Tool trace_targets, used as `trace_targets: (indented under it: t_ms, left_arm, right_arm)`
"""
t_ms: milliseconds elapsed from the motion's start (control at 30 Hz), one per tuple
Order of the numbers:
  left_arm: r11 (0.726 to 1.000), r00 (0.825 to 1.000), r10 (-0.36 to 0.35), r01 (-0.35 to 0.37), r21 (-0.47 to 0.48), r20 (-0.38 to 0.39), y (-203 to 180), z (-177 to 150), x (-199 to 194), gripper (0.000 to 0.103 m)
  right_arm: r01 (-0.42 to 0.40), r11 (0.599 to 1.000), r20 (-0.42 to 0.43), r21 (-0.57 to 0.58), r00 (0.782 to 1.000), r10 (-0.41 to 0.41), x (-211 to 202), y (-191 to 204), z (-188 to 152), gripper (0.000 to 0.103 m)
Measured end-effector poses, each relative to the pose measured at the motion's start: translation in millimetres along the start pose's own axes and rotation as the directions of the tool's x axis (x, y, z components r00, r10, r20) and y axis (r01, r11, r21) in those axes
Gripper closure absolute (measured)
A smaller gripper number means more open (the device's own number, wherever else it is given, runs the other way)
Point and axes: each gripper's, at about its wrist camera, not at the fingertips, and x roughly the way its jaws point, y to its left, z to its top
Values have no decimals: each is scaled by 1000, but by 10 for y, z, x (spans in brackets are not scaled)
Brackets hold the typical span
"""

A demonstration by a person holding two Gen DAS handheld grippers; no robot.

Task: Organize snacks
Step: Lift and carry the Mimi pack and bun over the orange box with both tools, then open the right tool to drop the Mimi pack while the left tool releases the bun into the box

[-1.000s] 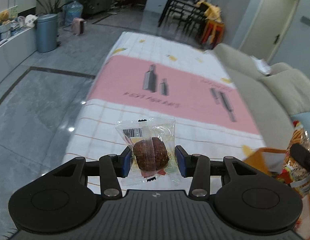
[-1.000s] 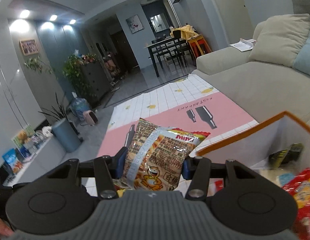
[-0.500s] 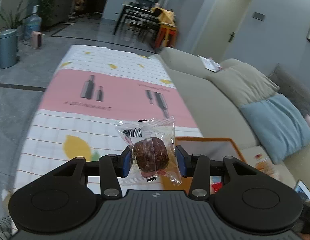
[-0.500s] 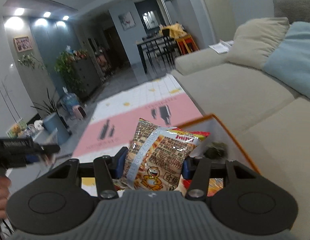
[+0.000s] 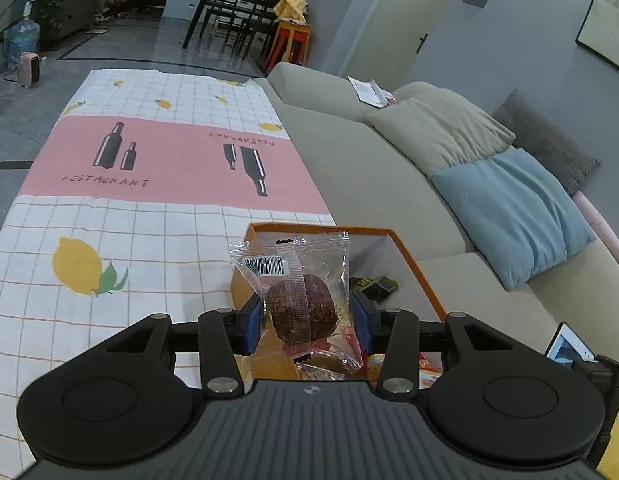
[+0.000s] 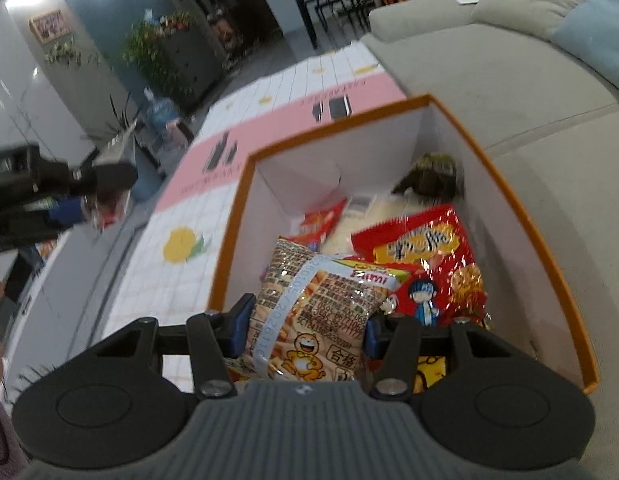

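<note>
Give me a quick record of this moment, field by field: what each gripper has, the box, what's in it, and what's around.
left gripper: shut on wrapped brown cake
right gripper: shut on Mimi snack bag, over the box
box: orange rim, white inside, open top
contents: red snack bag, dark green packet, others
surface: lemon-print tablecloth
beside: beige sofa

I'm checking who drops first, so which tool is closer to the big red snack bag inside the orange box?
Right. The right tool, holding the cat-print snack bag, is over the orange box beside the red snack bag. The left tool, holding the wrapped cake, is nearer the box's edge.
</note>
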Motion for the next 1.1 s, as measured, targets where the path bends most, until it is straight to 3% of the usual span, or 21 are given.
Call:
trace_targets:
  t_ms: [33, 100, 133, 167, 367, 500, 700, 1000, 1067, 1100]
  left_arm:
    - [1000, 1000, 3, -3, 8, -4, -26, -16, 12, 52]
    - [1000, 1000, 14, -13, 20, -9, -64, -39, 37, 52]
    - [999, 1000, 20, -19, 27, -14, -79, -47, 60, 52]
    - [999, 999, 25, -25, 32, -19, -106, -62, 76, 52]
    - [993, 995, 83, -79, 88, -47, -285, -110, 272, 52]
    - [989, 996, 74, -67, 135, -44, -380, -101, 403, 52]
    - [973, 989, 141, -131, 188, -43, -512, -61, 648, 52]
    - [967, 982, 176, -158, 201, -70, -568, -76, 963, 52]
    - [966, 980, 189, -174, 192, -66, -571, -66, 1005, 47]
    - [965, 976, 205, -190, 182, -71, -575, -56, 1024, 37]
  right_arm:
    - [-5, 1000, -12, -11, 1000, 5, 25, 13, -11, 49]
    - [-37, 999, -31, -20, 999, 36, 49, 21, -24, 32]
    - [-47, 999, -22, -22, 999, 46, 40, 20, -30, 18]
    - [-47, 999, -9, -22, 999, 47, 22, 6, -21, 13]
    - [-42, 999, 107, 6, 993, 41, -48, -92, 14, 14]
    - [-33, 999, 154, 8, 988, 31, -69, -147, 27, 14]
    - [-25, 1000, 167, 19, 986, 22, -90, -295, 24, 14]
    - [-38, 998, 170, 54, 985, 28, -39, -440, 41, 15]
    - [-36, 998, 168, 45, 985, 28, -24, -435, 45, 15]
    - [-38, 998, 167, 42, 986, 30, -20, -436, 43, 15]
